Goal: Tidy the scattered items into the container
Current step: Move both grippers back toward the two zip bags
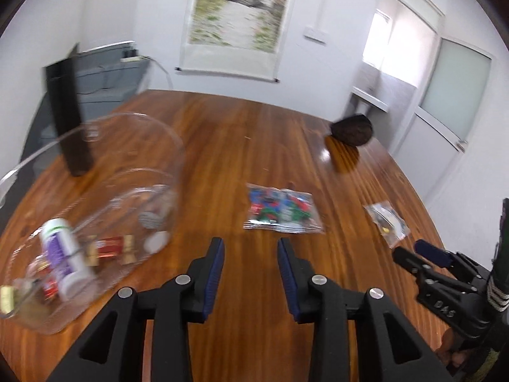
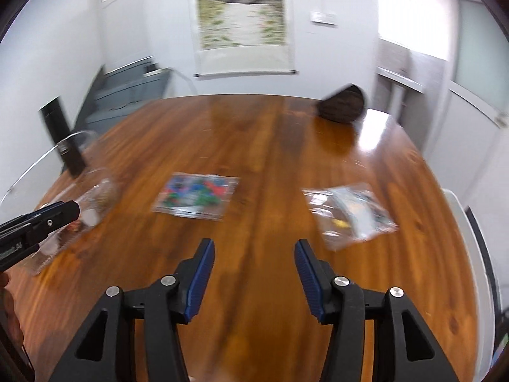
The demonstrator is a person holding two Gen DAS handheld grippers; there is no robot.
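A clear plastic container [image 1: 152, 133] stands on the wooden table at the left. It holds a white bottle with a purple label [image 1: 65, 258], red and gold sweets [image 1: 109, 246] and other small items. A clear bag of colourful pieces [image 1: 281, 210] lies mid-table and shows in the right wrist view [image 2: 195, 197]. A second clear bag of small parts [image 1: 386, 219] lies to the right, also in the right wrist view [image 2: 350, 215]. My left gripper [image 1: 251, 270] is open and empty, just before the colourful bag. My right gripper [image 2: 254, 273] is open and empty, between both bags.
A dark round object [image 1: 351, 130] sits at the table's far right edge. A black upright slab [image 1: 68, 114] stands behind the container. The right gripper [image 1: 426, 254] shows at the left view's right edge; the left gripper [image 2: 47, 219] shows at the right view's left edge.
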